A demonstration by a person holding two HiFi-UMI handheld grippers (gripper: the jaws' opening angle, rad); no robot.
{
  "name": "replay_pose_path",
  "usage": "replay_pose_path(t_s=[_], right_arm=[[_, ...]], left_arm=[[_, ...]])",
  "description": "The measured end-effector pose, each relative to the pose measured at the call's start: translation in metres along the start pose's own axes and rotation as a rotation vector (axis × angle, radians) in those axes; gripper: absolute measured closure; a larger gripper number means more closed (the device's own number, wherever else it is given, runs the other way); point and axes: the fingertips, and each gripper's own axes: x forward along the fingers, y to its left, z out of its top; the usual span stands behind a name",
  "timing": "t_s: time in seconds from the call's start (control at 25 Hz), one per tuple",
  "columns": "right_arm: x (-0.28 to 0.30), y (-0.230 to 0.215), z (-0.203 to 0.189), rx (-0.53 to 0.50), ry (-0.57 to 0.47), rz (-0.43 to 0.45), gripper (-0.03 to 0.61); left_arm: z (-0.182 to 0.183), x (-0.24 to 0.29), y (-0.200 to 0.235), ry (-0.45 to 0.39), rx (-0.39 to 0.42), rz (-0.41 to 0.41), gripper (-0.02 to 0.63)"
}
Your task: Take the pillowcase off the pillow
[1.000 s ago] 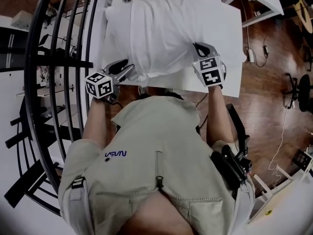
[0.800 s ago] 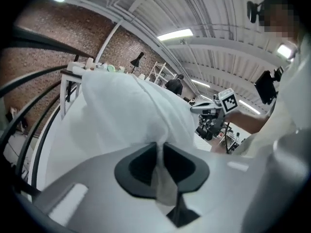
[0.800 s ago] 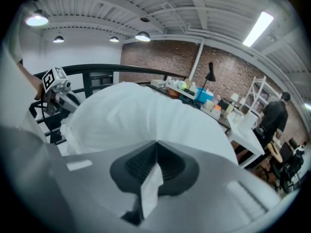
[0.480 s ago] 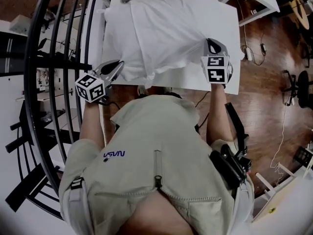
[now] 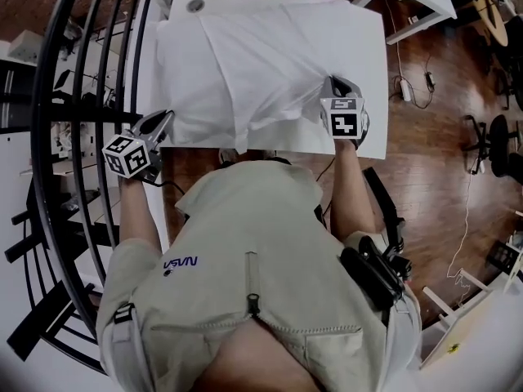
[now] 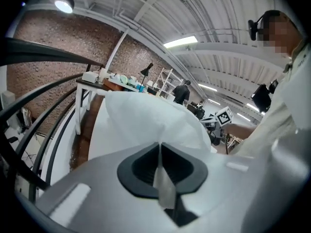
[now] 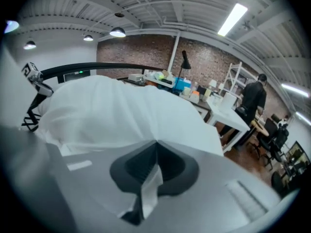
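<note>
Left gripper (image 6: pixel 159 147) clenched on pinch of white pillowcase (image 5: pixel 245 64) at near left edge. Right gripper (image 7: pixel 156 147) clamped on fabric fold at near right edge. Pillowcase, pillow inside, lies across white table (image 5: pixel 372 80), stretched between both grippers.

On the left, curved black metal rails (image 5: pixel 41 137) hemmed the white table (image 5: pixel 372 72); right of the bulky white pillow (image 5: pixel 245 64), its bare top lay open.

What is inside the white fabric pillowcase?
Only the white fabric pillowcase itself shows, bulging on the white table. The filling, presumably the pillow, is covered by the fabric and cannot be seen.
</note>
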Motion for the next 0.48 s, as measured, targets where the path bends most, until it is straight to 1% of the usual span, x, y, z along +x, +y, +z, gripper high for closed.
replay_pose_path(t_s=[0.08, 0.16, 0.2, 0.24, 0.28, 0.32, 0.36, 0.44, 0.48], right_arm=[[-0.003, 0.012, -0.004, 0.012, -0.014, 0.069, 0.575], [-0.011, 0.015, 0.001, 0.058, -0.051, 0.15, 0.57], [-0.019, 0.017, 0.006, 0.083, -0.08, 0.191, 0.555], [-0.028, 0.018, 0.013, 0.101, -0.114, 0.227, 0.524], [-0.037, 0.018, 0.02, 0.113, -0.149, 0.254, 0.504], [-0.043, 0.016, 0.028, 0.119, -0.182, 0.271, 0.49], [-0.047, 0.012, 0.035, 0.124, -0.21, 0.279, 0.472], [-0.049, 0.0, 0.05, 0.134, -0.257, 0.278, 0.466], [-0.049, -0.007, 0.059, 0.134, -0.275, 0.272, 0.466]], left_arm=[[-0.012, 0.002, -0.001, 0.022, 0.008, 0.011, 0.586], [-0.009, 0.0, -0.005, 0.034, 0.034, 0.014, 0.563], [-0.004, -0.004, -0.009, 0.034, 0.048, 0.006, 0.544], [0.003, -0.011, -0.014, 0.029, 0.061, -0.007, 0.525], [0.012, -0.018, -0.018, 0.018, 0.077, -0.022, 0.522], [0.024, -0.023, -0.02, 0.003, 0.096, -0.031, 0.521], [0.036, -0.027, -0.021, -0.011, 0.121, -0.028, 0.503], [0.064, -0.027, -0.017, -0.045, 0.166, 0.005, 0.421], [0.078, -0.024, -0.014, -0.072, 0.17, 0.023, 0.381]])
